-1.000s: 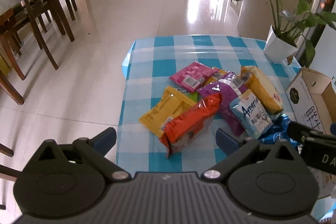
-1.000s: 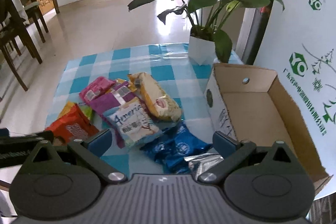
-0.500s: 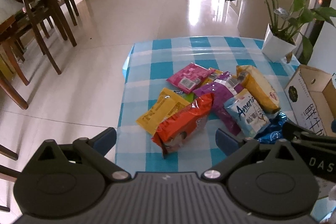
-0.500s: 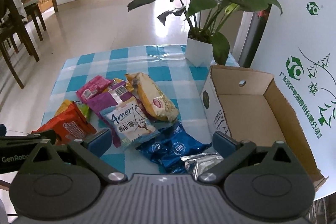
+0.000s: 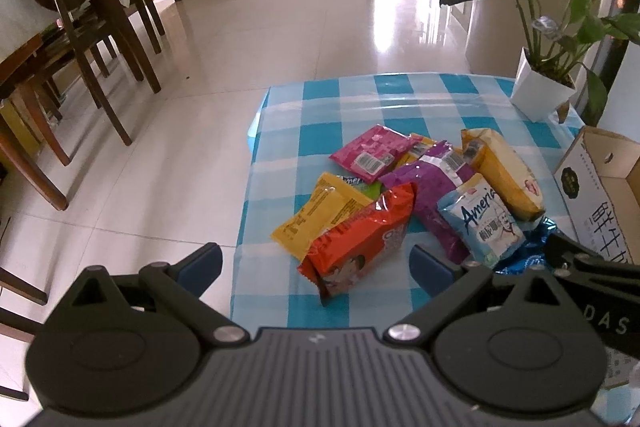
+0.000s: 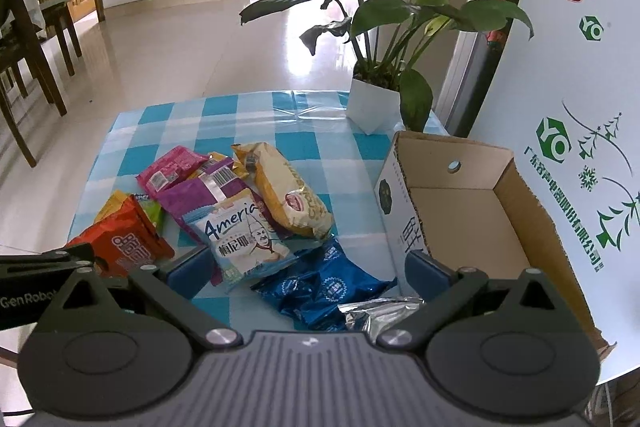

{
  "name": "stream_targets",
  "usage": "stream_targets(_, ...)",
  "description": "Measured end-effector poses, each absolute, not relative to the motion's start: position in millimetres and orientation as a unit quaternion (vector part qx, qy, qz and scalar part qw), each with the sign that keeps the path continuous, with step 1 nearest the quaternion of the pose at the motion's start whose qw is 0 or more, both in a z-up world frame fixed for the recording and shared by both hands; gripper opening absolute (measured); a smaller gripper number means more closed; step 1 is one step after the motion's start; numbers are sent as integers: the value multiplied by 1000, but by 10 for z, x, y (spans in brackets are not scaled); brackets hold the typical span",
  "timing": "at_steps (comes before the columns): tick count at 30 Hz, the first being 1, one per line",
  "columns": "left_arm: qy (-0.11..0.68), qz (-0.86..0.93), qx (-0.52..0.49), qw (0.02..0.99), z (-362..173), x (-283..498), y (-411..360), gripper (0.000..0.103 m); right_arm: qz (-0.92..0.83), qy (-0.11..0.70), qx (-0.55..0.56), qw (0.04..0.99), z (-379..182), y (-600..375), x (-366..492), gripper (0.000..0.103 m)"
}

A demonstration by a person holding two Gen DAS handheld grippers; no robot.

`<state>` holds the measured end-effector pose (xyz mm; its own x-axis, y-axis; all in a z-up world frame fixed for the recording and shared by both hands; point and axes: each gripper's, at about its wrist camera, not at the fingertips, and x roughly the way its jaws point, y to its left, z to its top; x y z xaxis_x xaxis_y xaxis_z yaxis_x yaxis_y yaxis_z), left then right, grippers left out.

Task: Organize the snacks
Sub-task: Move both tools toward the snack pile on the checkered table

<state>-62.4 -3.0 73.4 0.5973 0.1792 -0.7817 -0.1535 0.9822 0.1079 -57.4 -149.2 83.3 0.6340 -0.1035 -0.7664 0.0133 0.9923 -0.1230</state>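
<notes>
Two tools hang over the near edge of the worktop (image 5: 360, 99), both spread wide and holding nothing. Over the last second the views have shifted only slightly: the snacks sit a little nearer in the left view and the box fills a bit more of the right one. No packet has been touched, so the sorting looks to be at its very start, with both tools settling into an approach.

Largest thing first: the cardboard box (image 6: 472, 223) lies open and empty at about 3 o'clock on the worktop, probably the destination. Behind it, at 1 o'clock, stands a potted plant (image 6: 376, 99), well apart from the heap.

The snacks lie in a loose overlapping heap at the centre. A tan packet (image 6: 288, 195) lies toward 2 o'clock, a purple one (image 5: 432, 195) under a white "Ameri" packet (image 6: 244, 239), a pink one (image 5: 372, 151) at 11 o'clock, and a yellow one (image 5: 320, 215) at 9 o'clock. The left tool (image 5: 316, 263) frames the orange packet (image 5: 360, 239), the nearest and topmost on its side. The right tool (image 6: 306, 271) frames the blue bag (image 6: 324, 287), with a silver wrapper (image 6: 380, 311) touching it near the box wall.

Overlap is the main hindrance: lower packets may drag their neighbours along.
</notes>
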Motion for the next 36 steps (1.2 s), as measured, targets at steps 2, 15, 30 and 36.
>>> stream_targets(2,439,93,14,893,733,-624,-25,99,-32,427,-52,902,833,-1493,-569,103)
stream_targets(15,442,97,9,892,734,-637,2,97,-28,428,-49,902,814,-1483,-549,103)
stream_targets(30,441,99,9,892,725,-649,22,95,-28,429,-48,902,804,-1479,-538,103)
stream_targets(36,442,101,17,891,709,-643,7,95,-27,431,-51,900,792,-1468,-534,103)
